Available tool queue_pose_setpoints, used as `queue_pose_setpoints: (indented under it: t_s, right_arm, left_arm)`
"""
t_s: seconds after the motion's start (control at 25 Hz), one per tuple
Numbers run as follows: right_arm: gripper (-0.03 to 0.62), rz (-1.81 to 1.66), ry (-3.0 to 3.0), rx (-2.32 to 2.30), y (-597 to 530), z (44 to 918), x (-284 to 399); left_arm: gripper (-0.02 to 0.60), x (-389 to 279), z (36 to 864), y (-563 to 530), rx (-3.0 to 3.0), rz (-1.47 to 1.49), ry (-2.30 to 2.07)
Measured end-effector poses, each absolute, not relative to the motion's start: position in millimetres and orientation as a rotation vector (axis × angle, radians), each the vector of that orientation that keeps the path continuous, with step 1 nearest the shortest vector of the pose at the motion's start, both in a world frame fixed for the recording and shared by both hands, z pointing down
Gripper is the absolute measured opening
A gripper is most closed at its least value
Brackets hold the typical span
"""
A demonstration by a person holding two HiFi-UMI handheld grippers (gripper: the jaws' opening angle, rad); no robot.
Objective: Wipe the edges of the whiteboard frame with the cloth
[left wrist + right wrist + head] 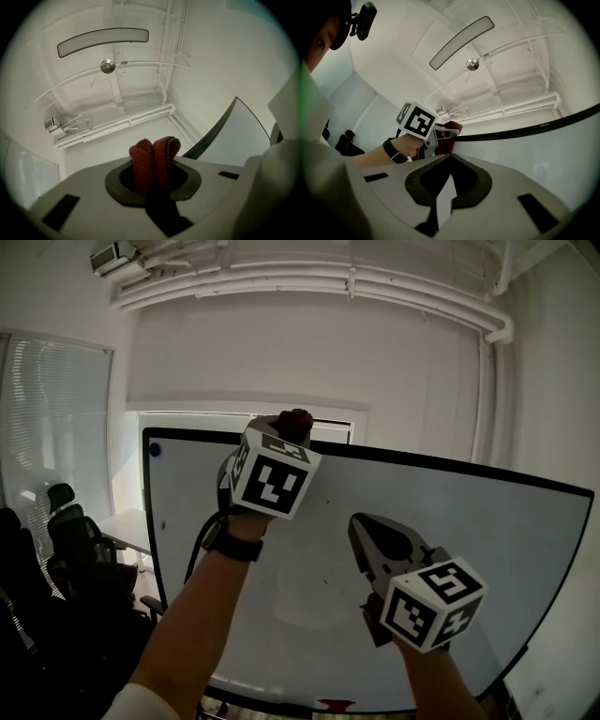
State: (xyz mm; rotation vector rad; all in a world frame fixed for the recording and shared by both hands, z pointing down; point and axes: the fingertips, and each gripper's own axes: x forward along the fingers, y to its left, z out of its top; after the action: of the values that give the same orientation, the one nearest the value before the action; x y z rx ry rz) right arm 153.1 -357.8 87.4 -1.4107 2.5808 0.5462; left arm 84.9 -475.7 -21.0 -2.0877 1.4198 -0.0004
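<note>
Two hand-held grippers are raised in front of a whiteboard [309, 568] that stands upright in a pale room. The left hand-held gripper [284, 435] is the higher one, up at the top edge of the black frame [450, 465], towards the board's left end. Its jaws are closed on a dark red cloth [298, 418]. In the left gripper view the cloth [154, 157] stands folded between the jaws as two thick ribbed lobes poking out past the tips, with a curved stretch of the frame [220, 126] just to its right. The right gripper view shows the same from the side: the cloth [449, 133] sits right at the frame's top edge [525, 129], where the black line ends against it.

The right hand-held gripper [361, 521] hangs lower and to the right, over the white face of the board and well below the top edge. Its jaws are together at the tips and hold nothing – only a thin sliver of the board shows through them in its own view [449, 161].

A dark watch [230, 545] sits on the left wrist. Black office chairs [70, 540] stand at the far left beside window blinds [52, 418], and white pipes [328, 282] run along the ceiling.
</note>
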Motion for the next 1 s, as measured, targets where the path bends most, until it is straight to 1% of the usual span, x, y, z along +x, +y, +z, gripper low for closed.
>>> queue_pose_setpoints:
  t_s: [0.52,1.0]
  right_arm:
    - [0.002,0.579,2.577,-1.365,-347,83,226]
    - [0.002,0.578,2.555,-1.392,-341,82,274]
  left_arm:
    - [0.077,186,-17,-451,-2.11,-0.055,1.363]
    - [0.077,263,-17,-434,-2.155,-0.04,1.253]
